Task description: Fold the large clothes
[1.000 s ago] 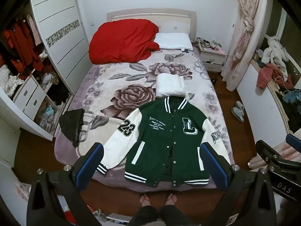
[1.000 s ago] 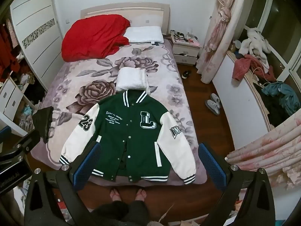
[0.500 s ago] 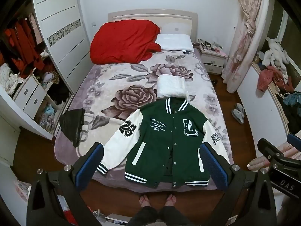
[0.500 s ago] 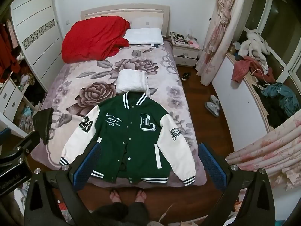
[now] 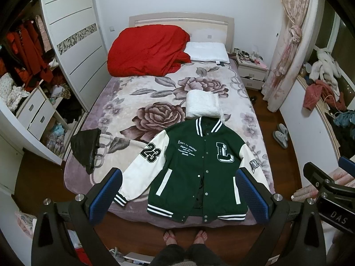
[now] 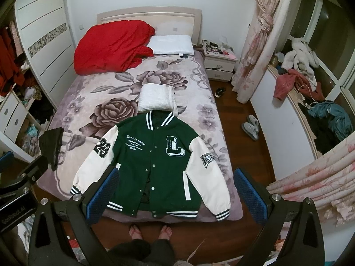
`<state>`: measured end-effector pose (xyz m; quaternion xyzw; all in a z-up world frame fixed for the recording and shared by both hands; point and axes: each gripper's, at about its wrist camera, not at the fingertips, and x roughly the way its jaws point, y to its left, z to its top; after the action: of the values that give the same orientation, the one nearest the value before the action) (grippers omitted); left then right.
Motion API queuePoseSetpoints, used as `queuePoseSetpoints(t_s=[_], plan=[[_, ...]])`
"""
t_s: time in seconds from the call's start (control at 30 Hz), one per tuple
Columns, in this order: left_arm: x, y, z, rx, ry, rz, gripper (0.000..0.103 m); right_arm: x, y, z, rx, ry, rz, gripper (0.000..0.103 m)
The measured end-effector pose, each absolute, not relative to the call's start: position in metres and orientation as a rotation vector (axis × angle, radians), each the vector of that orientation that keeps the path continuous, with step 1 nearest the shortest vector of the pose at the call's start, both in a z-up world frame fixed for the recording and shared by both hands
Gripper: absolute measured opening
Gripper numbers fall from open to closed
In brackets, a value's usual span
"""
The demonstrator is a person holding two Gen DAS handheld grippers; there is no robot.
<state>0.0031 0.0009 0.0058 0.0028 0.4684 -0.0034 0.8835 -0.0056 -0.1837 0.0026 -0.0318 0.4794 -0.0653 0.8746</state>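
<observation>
Jacket: the green varsity jacket (image 5: 199, 168) lay face up and snapped shut at the foot of the bed (image 5: 124, 102), collar toward the headboard, both cream sleeves (image 6: 93, 166) spread out to the sides, hem at the mattress edge.
Left gripper: the left gripper (image 5: 179, 195) hung high above the hem, its blue-padded fingers (image 5: 106, 190) spread wide and holding nothing.
Right gripper: the right gripper (image 6: 175, 194) sat level with it, fingers equally wide and empty.
Change: over the last second both views had barely shifted; the jacket sat a touch lower in frame, nothing more, and no fabric had moved.
Meaning: folding had seemingly not begun; the person appeared to be lining up over the garment before reaching for a sleeve.
Nearby: a folded white bundle (image 5: 203, 104) lay just beyond the collar, and a dark garment (image 5: 86, 148) lay near the left bed edge.
</observation>
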Motion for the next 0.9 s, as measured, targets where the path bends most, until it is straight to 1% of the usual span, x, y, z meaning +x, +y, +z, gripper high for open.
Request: queuePoseSetpoints(t_s=[0.23, 0.77, 0.8, 0.9], plan=[[0.004, 0.001, 0.006, 0.004, 0.973, -0.008, 0.103, -0.008, -0.182, 0.001, -0.067, 0.998, -0.137, 0.103], [0.012, 0.003, 0.014, 0.001, 0.962, -0.013, 0.103, 0.007, -0.156, 0.030, -0.070, 0.986, -0.132, 0.103], [0.016, 0.003, 0.024, -0.001, 0.962, -0.013, 0.103, 0.007, -0.156, 0.030, -0.070, 0.985, -0.131, 0.103], [0.020, 0.003, 0.029, -0.002, 0.958, -0.013, 0.103, 0.008, -0.155, 0.031, -0.069, 0.983, -0.132, 0.103]])
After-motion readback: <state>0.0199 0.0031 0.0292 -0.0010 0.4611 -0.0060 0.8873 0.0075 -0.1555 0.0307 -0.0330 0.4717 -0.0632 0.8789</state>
